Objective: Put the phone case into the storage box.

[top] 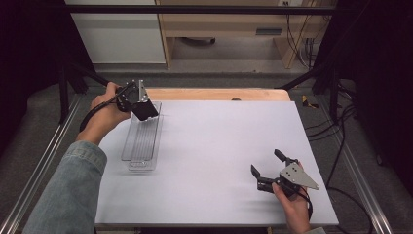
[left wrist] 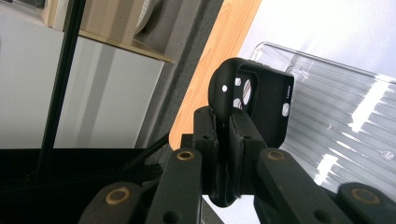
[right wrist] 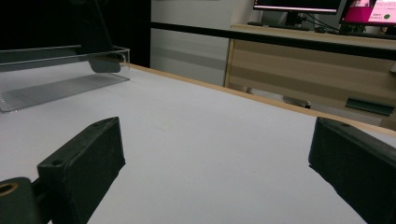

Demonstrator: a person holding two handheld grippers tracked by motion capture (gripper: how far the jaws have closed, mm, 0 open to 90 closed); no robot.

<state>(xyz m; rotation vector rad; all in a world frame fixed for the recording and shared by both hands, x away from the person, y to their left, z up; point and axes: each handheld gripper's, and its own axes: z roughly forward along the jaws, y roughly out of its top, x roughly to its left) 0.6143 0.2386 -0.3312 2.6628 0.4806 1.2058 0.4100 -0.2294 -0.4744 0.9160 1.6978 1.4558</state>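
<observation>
Left gripper (left wrist: 224, 140) clenched on black phone case (left wrist: 261, 100) wall, over clear tray (top: 141, 141) at table's 10 o'clock. Case looks light, rubbery, bendy; rim grip suits. Right gripper (top: 265, 170) released, 4 o'clock.

On the white table (top: 209, 161) I count one clear plastic tray (top: 141, 144) and one black phone case (left wrist: 254, 100), which hangs over the far end of this tray. There are two grippers: the left gripper (top: 139, 105), one, above the same end of the tray, and the right gripper (top: 270, 170), one, well apart from the tray (each has two black jaws). Two hands hold them, one each.
</observation>
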